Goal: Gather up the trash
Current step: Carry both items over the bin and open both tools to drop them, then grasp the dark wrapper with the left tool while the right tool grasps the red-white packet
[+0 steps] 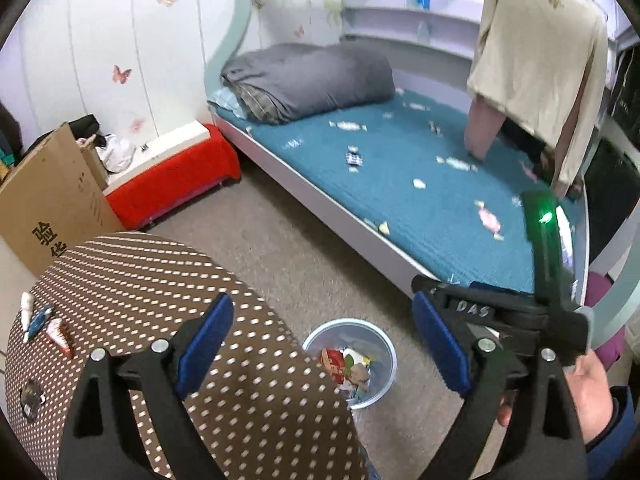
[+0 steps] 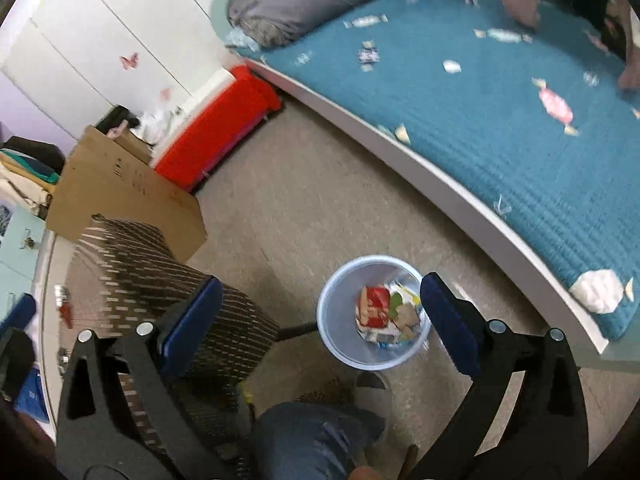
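Note:
A pale blue trash bin [image 1: 326, 340] stands on the floor between the round table and the bed, with crumpled wrappers [image 1: 348, 364] inside. My left gripper [image 1: 320, 344] hovers open above it with nothing between its blue pads. In the right wrist view the bin [image 2: 340, 316] lies below my right gripper [image 2: 320, 320], which is also open and empty. Several candy wrappers lie scattered on the teal bed cover [image 1: 400, 184], among them a pink one [image 2: 554, 106] and a white one [image 2: 598, 290]. The right gripper's black body [image 1: 472, 308] shows at the right of the left wrist view.
A round table with a brown dotted cloth [image 1: 180, 280] carries a tube and small packets [image 1: 44, 324]. A cardboard box [image 2: 128, 196] and a red-covered bench [image 2: 216, 128] stand by the wall. A grey quilt [image 1: 312, 80] is at the bed's head. A person's knee [image 2: 312, 440] is below.

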The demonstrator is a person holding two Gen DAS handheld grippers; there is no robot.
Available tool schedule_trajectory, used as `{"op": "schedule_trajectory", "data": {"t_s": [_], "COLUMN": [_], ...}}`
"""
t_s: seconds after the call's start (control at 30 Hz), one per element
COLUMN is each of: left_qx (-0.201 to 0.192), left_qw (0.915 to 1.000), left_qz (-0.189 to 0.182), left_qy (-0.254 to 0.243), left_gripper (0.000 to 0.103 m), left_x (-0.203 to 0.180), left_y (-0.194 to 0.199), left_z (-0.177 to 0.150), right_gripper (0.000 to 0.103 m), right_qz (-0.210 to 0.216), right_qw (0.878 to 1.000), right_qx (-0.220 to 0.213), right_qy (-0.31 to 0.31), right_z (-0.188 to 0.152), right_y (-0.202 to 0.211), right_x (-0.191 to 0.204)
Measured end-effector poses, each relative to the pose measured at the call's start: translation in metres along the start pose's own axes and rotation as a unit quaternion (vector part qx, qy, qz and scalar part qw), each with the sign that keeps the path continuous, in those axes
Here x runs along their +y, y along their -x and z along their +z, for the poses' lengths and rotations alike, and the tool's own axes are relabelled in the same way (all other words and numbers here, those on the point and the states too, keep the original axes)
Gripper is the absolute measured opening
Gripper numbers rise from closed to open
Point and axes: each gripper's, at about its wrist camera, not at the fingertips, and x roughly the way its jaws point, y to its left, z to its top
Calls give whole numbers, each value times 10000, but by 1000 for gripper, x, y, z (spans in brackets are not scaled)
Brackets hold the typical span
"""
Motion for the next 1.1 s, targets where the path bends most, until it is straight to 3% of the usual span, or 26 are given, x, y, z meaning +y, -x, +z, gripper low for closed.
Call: {"op": "schedule_trajectory", "data": {"t_s": [0.27, 0.53, 0.83, 1.1], "left_qx": [-440, -802, -1142, -1158], "left_qw": [9984, 9946, 9854, 9764], "left_qz": [81, 256, 591, 953], "left_qy": [340, 609, 1112, 1551], "left_gripper": [91, 91, 92, 92], "left_x": [32, 64, 118, 174], "left_y": [62, 113, 169, 188], "left_z": [-11, -26, -66, -108], "right_gripper": [97, 97, 97, 97], "right_qz": [300, 543, 779, 926], "right_qw": [9958, 9881, 9734, 9588], "right_qx": [-640, -934, -1079, -1002], "right_qy": [578, 1098, 1864, 2490], "right_z": [6, -10, -50, -84], "right_y": [71, 117, 157, 158], "right_x": [69, 130, 198, 243]}}
